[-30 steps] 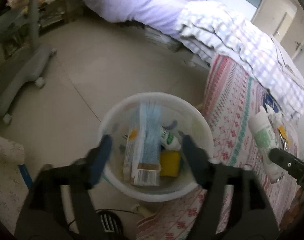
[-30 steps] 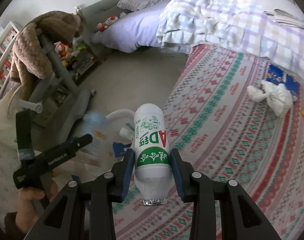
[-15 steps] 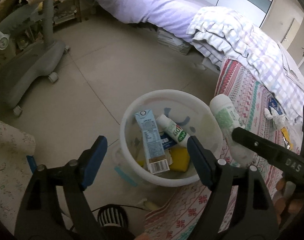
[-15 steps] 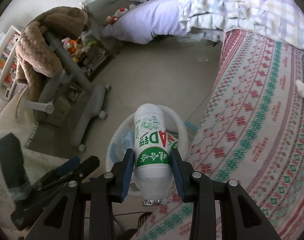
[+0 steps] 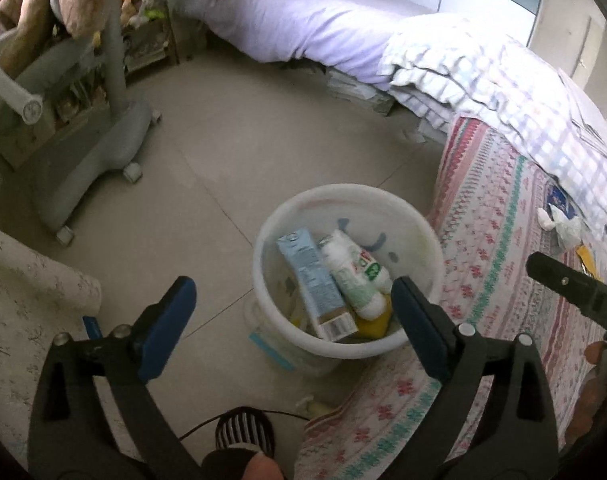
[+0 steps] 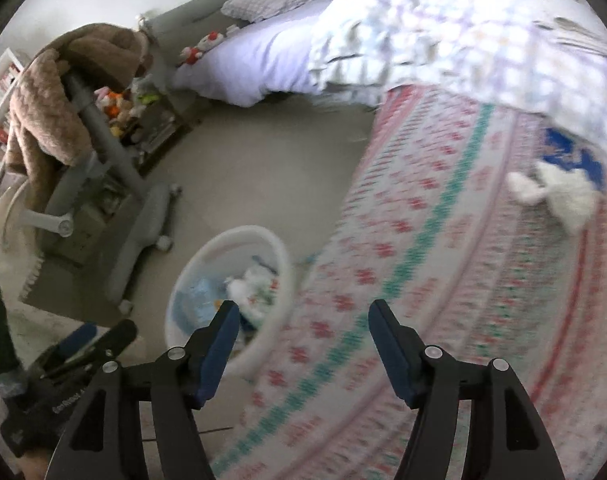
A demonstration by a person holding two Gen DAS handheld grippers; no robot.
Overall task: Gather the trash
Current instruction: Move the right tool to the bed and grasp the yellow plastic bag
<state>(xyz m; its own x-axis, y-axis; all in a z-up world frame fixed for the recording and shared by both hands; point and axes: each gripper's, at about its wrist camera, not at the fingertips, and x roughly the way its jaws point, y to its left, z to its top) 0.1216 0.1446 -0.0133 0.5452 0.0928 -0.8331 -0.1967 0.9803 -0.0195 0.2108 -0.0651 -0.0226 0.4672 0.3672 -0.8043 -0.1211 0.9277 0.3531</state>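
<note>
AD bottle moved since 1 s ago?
Yes. It left the right hand-held gripper, whose jaws are opening empty, and now lies inside the white bin beside the blue carton.

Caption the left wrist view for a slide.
Left hand-held gripper, opening and empty, above white bin holding green-labelled bottle and blue carton.

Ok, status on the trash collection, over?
Left gripper and right gripper both opening, nothing between fingers. Milk bottle in white bin. Crumpled tissue on bedspread.
</note>
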